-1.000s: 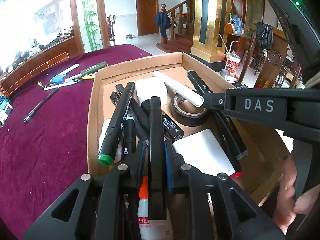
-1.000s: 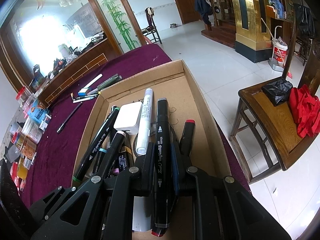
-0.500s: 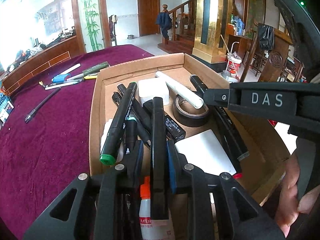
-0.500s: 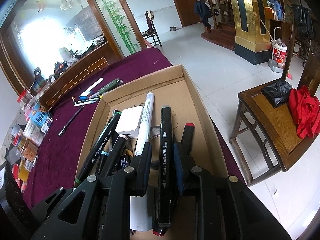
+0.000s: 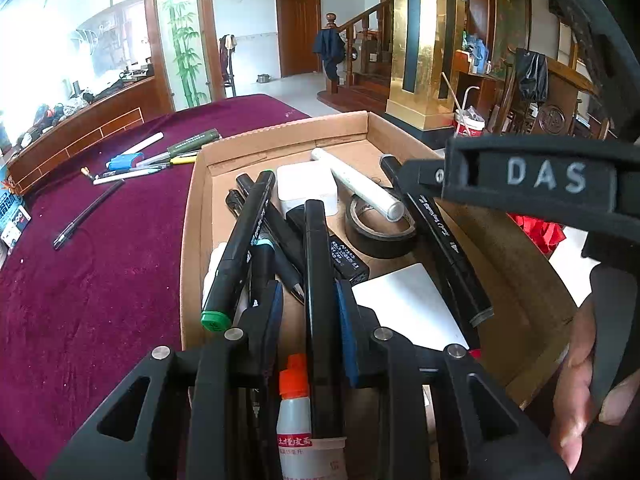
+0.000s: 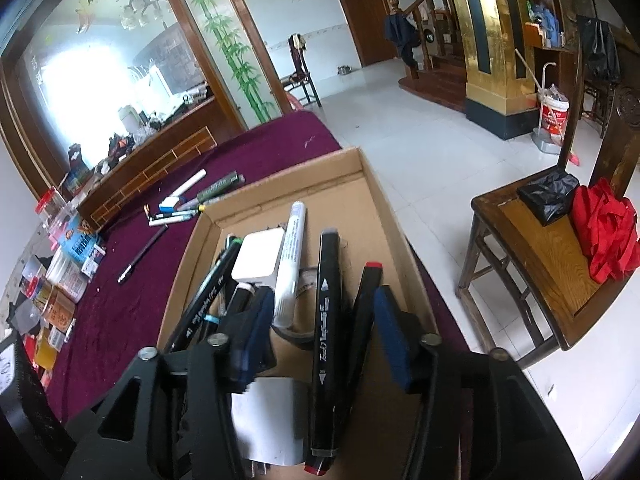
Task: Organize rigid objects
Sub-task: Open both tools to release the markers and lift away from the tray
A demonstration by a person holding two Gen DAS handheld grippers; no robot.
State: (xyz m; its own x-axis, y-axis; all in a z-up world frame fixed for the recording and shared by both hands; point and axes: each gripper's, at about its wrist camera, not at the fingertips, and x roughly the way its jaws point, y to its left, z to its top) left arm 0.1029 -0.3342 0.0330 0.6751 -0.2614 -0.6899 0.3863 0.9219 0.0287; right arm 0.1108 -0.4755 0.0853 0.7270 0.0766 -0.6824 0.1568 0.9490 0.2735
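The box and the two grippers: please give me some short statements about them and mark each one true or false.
1. The cardboard box sits on a purple cloth. True.
2. The right gripper is clamped shut on a marker. False: its jaws are opening, and the black marker lies free between the pads.
3. A roll of tape lies inside the box. True.
4. The white marker lies outside the box on the cloth. False: it lies in the box, its end over the tape roll.
5. The left gripper has a black pen between its pads. True.
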